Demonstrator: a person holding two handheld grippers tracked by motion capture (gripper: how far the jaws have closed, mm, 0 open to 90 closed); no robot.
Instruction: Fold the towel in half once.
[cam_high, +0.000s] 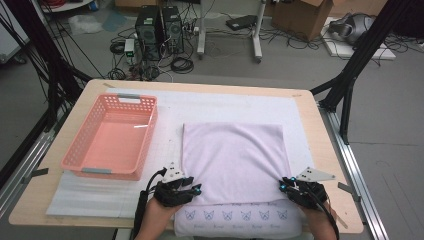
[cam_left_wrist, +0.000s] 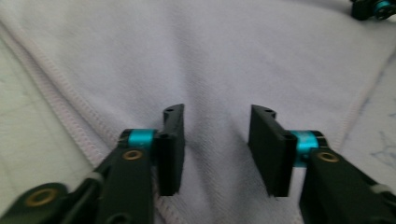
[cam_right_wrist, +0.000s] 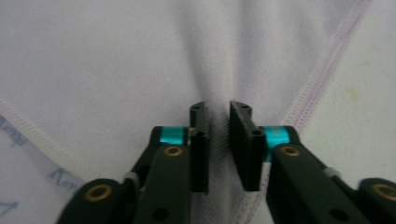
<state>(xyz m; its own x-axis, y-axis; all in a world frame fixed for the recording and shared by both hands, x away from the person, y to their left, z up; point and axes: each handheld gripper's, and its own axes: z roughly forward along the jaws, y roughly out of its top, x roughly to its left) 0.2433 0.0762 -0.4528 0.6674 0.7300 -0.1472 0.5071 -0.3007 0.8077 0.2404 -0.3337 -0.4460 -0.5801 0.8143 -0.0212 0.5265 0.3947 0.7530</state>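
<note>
On the left of the desk stands the pink basket, well apart from the cloth and holding nothing, so it plays no part in the risk yet. The task's thing, the pale lilac towel, lies flat in the middle of the desk on a white mat, folded over itself so that a near strip printed with small cat faces pokes out below the upper layer. The left tool sits at the near left corner of that upper layer with its jaws spread and the fabric lying slack between them, a soft ridge running up the gap; its pads do not look pressed on the cloth, so if the hand lifts now the corner would likely stay behind, or one jaw would snag the stitched hem and drag the layer askew. If the jaws bite too deep they could also catch the printed layer underneath and pull both up together. The right tool is at the near right corner, jaws nearly together and pinching a thin pleat of the towel just inside the hem. That hold looks narrow, so a quick pull could slip it free. With one side gripped and the other loose, I judge the main hazard to be an uneven lift that twists the towel and spoils a straight fold.
</note>
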